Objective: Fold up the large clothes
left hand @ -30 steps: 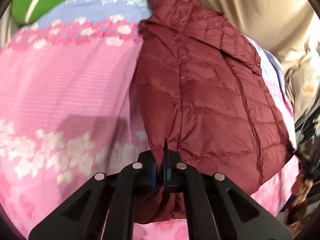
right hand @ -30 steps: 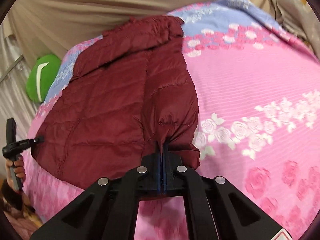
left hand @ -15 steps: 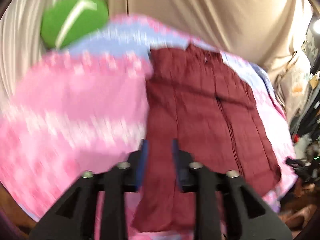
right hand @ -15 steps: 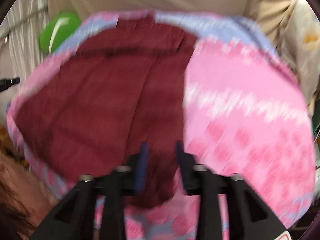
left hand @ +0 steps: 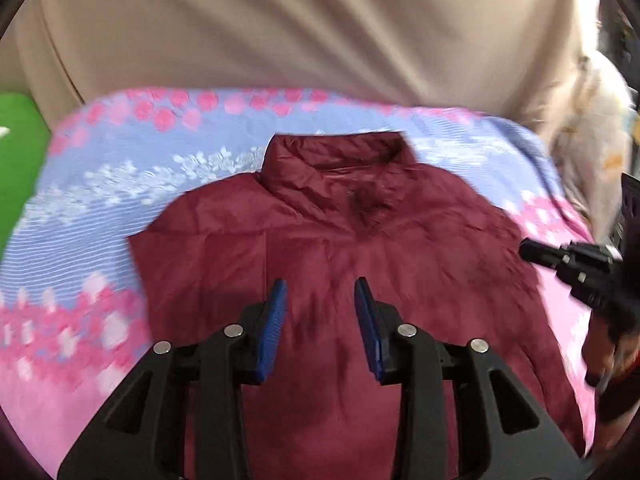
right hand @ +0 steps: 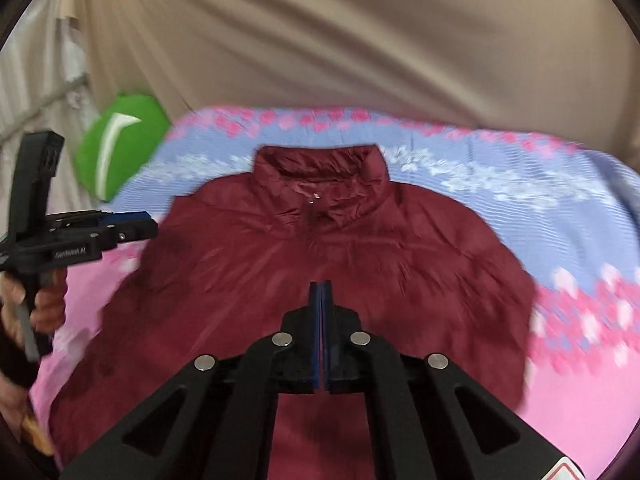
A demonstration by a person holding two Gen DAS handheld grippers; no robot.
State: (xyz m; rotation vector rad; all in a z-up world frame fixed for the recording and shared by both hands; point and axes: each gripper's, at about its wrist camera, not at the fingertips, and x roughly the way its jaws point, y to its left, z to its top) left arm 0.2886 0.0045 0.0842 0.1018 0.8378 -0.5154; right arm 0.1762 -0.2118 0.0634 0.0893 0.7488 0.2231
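Fingers (left hand: 276, 320) of the left gripper (left hand: 320, 322) are standing spread, blue pads facing each other with a clear gap; nothing is lying between them. The maroon jacket (left hand: 360, 264) is showing through that gap, lower down on the bed, not touching the pads as far as the left wrist view tells. Fingers (right hand: 326, 320) of the right gripper (right hand: 321, 320) are pressing together, pad against pad, pinching nothing; the jacket (right hand: 320, 264) is lying beneath and beyond their tips.

Jacket is resting spread out, front up, on the bed (left hand: 100, 184), which is wearing a cover of pink and pale blue bands with flower print. Collar (right hand: 320, 164) is pointing away from both cameras, toward the beige curtain (right hand: 360, 40) behind the bed; the hem end is running off toward the cameras under the gripper bodies. Long axis is running collar to hem, straight away from the viewer. The zip line is running down the middle from the collar. The sides appear folded inward, though motion blur is softening the edges and the sleeves cannot be made out for sure.

In the right wrist view the left gripper (right hand: 132, 226) is hovering at the jacket's left edge, a hand (right hand: 44, 300) gripping its handle. In the left wrist view the right gripper (left hand: 532, 250) is hanging at the jacket's right edge. A green cushion (right hand: 120, 144) is sitting at the far left corner of the bed.
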